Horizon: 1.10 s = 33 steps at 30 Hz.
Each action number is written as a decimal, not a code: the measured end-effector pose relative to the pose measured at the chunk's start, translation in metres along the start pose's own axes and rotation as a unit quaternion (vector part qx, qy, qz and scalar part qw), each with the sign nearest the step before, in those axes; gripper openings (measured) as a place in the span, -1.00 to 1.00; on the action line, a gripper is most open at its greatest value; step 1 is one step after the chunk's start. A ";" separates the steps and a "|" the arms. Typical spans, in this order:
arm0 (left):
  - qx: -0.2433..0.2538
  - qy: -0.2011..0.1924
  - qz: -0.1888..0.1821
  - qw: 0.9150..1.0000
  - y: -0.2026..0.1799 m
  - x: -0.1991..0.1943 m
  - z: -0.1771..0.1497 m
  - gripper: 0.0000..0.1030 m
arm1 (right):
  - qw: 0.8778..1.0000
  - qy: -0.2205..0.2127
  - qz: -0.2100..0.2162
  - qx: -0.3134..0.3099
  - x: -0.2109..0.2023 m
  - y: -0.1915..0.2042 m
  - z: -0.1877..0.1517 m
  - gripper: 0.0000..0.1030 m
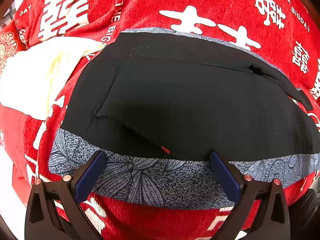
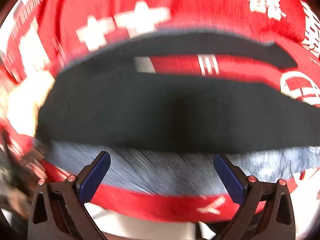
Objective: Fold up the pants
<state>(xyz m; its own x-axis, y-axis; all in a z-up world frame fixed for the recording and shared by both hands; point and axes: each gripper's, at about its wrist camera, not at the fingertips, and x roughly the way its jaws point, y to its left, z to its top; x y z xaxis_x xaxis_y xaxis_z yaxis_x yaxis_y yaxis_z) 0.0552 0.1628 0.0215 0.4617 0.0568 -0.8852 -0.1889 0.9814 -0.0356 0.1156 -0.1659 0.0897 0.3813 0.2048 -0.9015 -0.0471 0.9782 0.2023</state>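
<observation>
The pants (image 1: 190, 104) lie spread on a grey-blue patterned cloth (image 1: 144, 180), which in turn rests on a red blanket (image 1: 152, 6) with white characters; whether a bed or a table is under that cannot be told. In the left view the dark fabric shows a stitched seam and a small orange tag near its close edge.

The left claw (image 1: 157, 170) is wide open and holds nothing, hovering just short of that edge. The right claw (image 2: 162, 170) is likewise spread and empty, over the cloth's near strip, with the pants (image 2: 160, 110) just beyond; a gap in the dark fabric there lets red show through.

The main risk, as I judge it, is pinching the cloth along with the pants, since both edges lie close together and flat. The right view is heavily blurred, so a grab made at that speed could miss the hem or bunch it. A one-layer grip would leave the fold lopsided.
</observation>
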 end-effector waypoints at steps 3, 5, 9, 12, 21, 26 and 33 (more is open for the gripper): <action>0.002 0.005 0.000 1.000 0.001 0.000 0.000 1.00 | 0.995 -0.093 0.002 -0.026 -0.049 0.031 0.030 1.00; 0.003 0.010 0.001 1.000 0.001 0.000 0.005 1.00 | 0.991 -0.117 -0.009 -0.065 -0.058 0.054 0.041 1.00; 0.018 0.008 0.014 1.000 -0.004 -0.001 0.015 1.00 | 0.990 -0.046 -0.033 -0.129 -0.014 0.084 0.034 1.00; 0.026 0.005 0.018 0.999 -0.006 -0.001 0.024 1.00 | 0.988 -0.023 -0.036 -0.151 0.011 0.093 0.023 1.00; 0.015 0.007 0.015 1.000 -0.001 0.005 0.049 1.00 | 0.986 -0.008 -0.026 -0.163 0.040 0.105 0.033 1.00; 0.022 0.010 0.017 1.000 -0.004 0.009 0.058 1.00 | 0.984 -0.006 -0.036 -0.172 0.053 0.119 0.036 1.00; 0.028 0.008 0.016 0.999 -0.006 0.011 0.072 1.00 | 0.982 -0.010 -0.036 -0.185 0.064 0.132 0.047 1.00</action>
<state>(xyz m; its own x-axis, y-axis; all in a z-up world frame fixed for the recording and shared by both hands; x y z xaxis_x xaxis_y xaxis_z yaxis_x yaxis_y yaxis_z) 0.1233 0.1707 0.0454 0.4416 0.0867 -0.8930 -0.1556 0.9876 0.0189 0.1777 -0.0251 0.0768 0.4144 0.1369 -0.8997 -0.3504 0.9364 -0.0189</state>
